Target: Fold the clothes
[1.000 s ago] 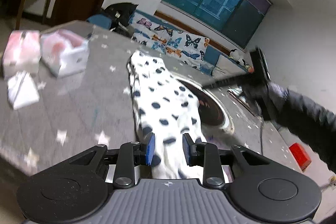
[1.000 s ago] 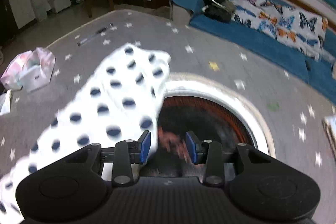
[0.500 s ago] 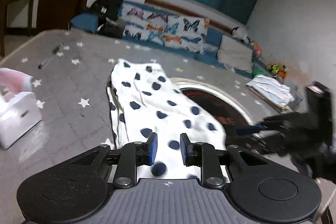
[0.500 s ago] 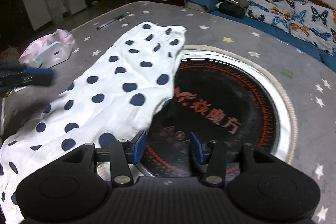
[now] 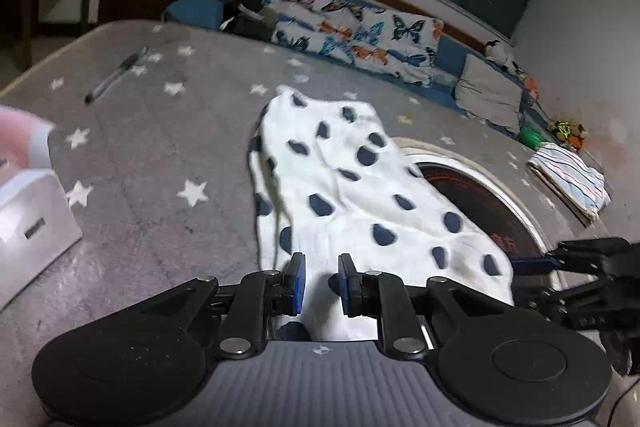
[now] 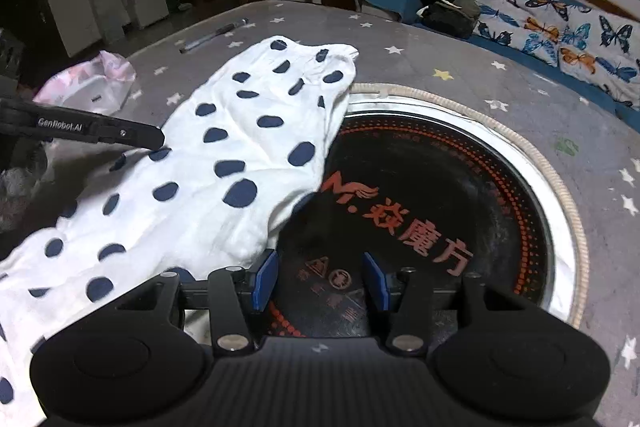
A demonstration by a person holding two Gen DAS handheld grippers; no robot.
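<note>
Two grippers work one polka-dot garment (image 5: 360, 203), which lies spread on the star-print table (image 5: 160, 163), its edge draped over the round cooktop (image 6: 432, 195). Our left gripper (image 5: 321, 283) is closing, cloth between its blue pads (image 5: 298, 283); we should pinch both layers near the hem before lifting. Our right gripper (image 6: 320, 281) hangs parted and empty beside the cloth's edge, over the cooktop. Both point steeply down at the table.
</note>
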